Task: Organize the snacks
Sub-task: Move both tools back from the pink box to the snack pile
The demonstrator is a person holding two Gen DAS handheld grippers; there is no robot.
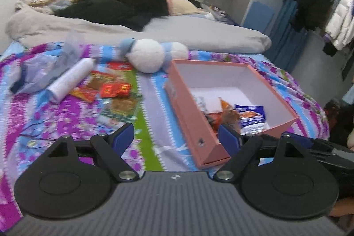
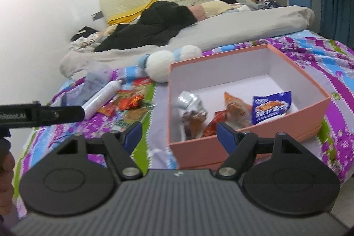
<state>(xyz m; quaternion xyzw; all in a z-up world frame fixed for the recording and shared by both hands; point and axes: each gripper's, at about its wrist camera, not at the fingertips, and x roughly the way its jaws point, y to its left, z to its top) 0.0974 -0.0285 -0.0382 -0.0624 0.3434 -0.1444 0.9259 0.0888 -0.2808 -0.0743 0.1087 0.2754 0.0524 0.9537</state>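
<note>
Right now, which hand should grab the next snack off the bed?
Probably left. The left gripper is open and empty, nearer the loose snack pile; the right gripper, also open, faces the pink box.

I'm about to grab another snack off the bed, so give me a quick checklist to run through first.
1. Left gripper open and holding nothing: ok.
2. Right gripper open and holding nothing: ok.
3. Pink box open with bare floor at the back: ok.
4. Loose snacks within view: ok, a red packet lies left of the box.
5. White bottle clear of the pile: not ok, it lies against the packets.
6. Which packets overlap: cannot tell, too blurred.
</note>
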